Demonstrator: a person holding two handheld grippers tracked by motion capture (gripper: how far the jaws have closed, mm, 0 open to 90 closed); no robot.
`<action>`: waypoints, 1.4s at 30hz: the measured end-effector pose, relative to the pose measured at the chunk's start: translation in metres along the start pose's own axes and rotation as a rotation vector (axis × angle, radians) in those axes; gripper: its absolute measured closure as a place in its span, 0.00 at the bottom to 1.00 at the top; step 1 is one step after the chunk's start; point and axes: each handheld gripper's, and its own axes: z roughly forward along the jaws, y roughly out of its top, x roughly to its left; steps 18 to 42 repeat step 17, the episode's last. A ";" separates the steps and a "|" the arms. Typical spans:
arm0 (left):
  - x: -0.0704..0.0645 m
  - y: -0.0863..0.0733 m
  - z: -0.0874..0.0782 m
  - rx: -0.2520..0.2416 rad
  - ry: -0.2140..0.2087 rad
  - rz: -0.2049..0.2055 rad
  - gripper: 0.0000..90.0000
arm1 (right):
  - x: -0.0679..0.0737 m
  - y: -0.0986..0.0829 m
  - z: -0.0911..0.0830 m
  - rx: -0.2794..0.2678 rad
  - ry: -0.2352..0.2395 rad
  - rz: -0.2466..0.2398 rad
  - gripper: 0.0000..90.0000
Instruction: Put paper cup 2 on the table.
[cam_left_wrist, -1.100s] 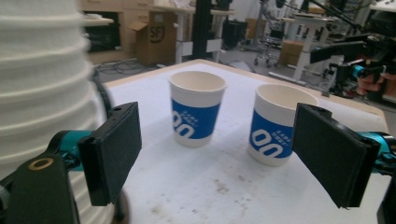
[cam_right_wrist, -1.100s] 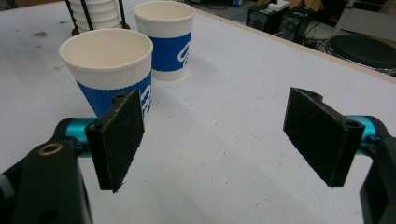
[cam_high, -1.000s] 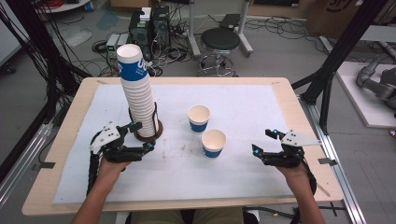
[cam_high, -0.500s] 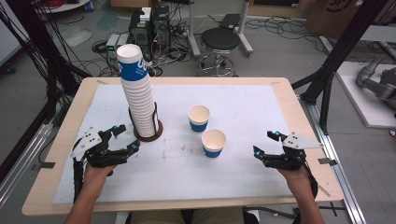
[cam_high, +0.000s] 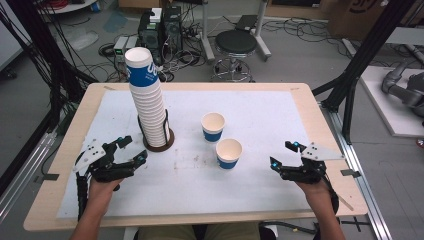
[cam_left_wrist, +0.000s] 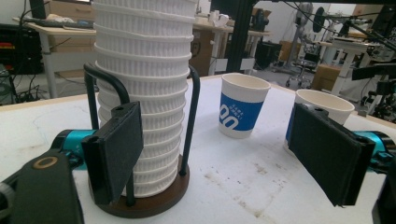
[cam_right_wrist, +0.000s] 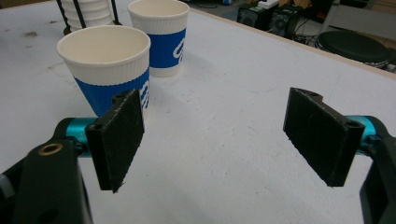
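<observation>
Stack (cam_high: 150, 107) in its holder (cam_high: 159, 141) stood just ahead of left gripper (cam_high: 131, 153); two cups (cam_high: 213, 127) (cam_high: 229, 153) sat between it and right gripper (cam_high: 284, 155). Both grippers released, empty.

On the bench (cam_high: 300, 105), the stack of cups (cam_high: 148, 100) stands upright in its holder (cam_high: 159, 142) toward the left. To its right stand two single cups: the farther cup (cam_high: 213, 126) and, nearer the person and slightly right, the nearer cup (cam_high: 229, 153), close but apart. The left gripper (cam_high: 131, 151) sits just before the holder; the right gripper (cam_high: 283, 154) lies right of the nearer cup, well apart.
</observation>
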 end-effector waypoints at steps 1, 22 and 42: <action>0.000 0.000 0.000 0.000 0.000 0.000 0.20 | 0.000 0.000 0.000 -0.002 0.002 -0.004 0.23; -0.001 -0.001 -0.001 0.003 0.008 0.008 0.20 | -0.002 0.000 0.001 -0.005 -0.006 -0.001 0.23; -0.001 -0.001 -0.001 0.003 0.008 0.008 0.20 | -0.002 0.000 0.001 -0.005 -0.006 -0.001 0.23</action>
